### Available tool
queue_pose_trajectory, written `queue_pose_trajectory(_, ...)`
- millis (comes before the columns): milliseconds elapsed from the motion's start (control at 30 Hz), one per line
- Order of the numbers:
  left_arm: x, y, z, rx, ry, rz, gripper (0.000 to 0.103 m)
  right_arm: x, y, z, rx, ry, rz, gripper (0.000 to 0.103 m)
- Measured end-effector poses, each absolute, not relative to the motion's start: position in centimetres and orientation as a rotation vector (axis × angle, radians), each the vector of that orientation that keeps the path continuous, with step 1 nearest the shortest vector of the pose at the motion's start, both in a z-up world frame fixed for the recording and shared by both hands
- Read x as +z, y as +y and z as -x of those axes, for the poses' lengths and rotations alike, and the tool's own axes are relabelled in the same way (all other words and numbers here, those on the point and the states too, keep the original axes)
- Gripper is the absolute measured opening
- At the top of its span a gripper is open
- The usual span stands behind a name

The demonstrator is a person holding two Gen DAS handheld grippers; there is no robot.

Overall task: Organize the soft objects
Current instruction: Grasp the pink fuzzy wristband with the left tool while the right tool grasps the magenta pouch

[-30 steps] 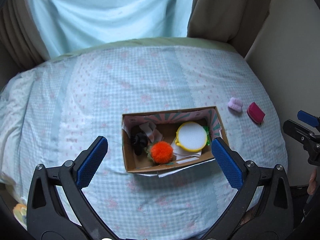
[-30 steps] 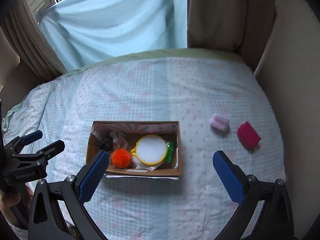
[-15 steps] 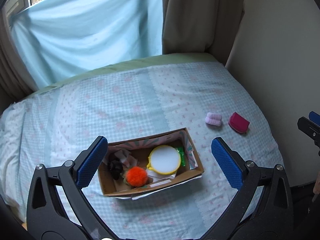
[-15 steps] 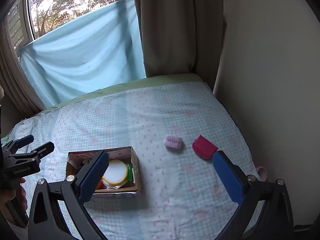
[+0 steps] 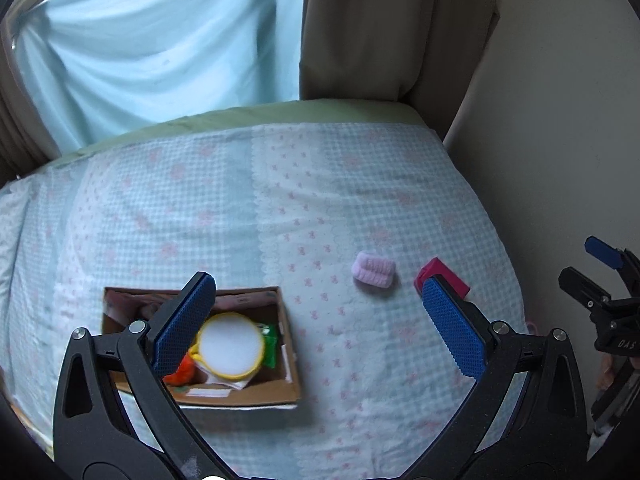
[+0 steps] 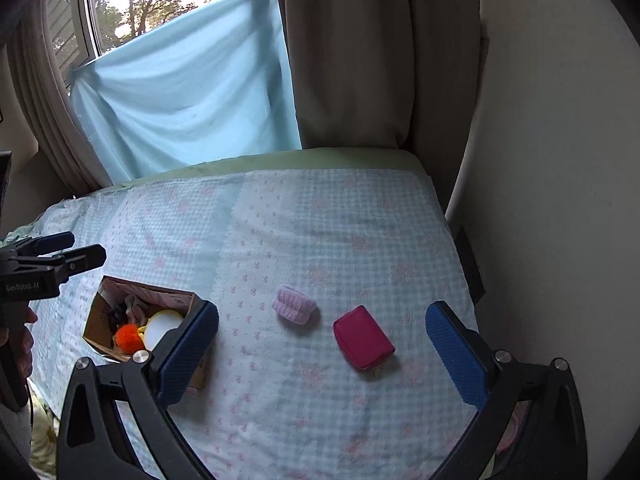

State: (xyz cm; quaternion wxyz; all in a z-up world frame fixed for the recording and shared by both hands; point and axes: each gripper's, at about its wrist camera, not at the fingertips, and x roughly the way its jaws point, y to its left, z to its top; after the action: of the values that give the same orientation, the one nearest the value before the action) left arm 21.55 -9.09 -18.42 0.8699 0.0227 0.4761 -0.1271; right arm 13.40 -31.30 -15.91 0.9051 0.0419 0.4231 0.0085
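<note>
Soft objects remain outside the cardboard box (image 6: 100,322): a pink knit roll (image 6: 295,305) and magenta pouch (image 6: 363,338), right of it. Both grippers, left (image 5: 316,324) and right (image 6: 323,354), hang spread, empty. Probably the right should descend on the pouch.

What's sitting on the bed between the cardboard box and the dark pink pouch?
A fluffy light pink knit roll lies between the cardboard box and the dark pink pouch, as the right wrist view shows.
</note>
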Motion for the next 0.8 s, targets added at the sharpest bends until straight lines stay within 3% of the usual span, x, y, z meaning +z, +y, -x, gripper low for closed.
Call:
queue_pose_trajectory(433, -34.1, -21.2, -28.9, -0.386, 1.185, -0.171, 0.103, -28.0, -37.6, -19.7, 0.155, 0.966, -0.02, 0.103)
queue_pose_trajectory(800, -45.6, -23.4, -32.2, -0.405, 1.301, -0.196, 0.103, -39.7, -37.2, -23.0, 0.251, 1.079, 0.04, 0.103)
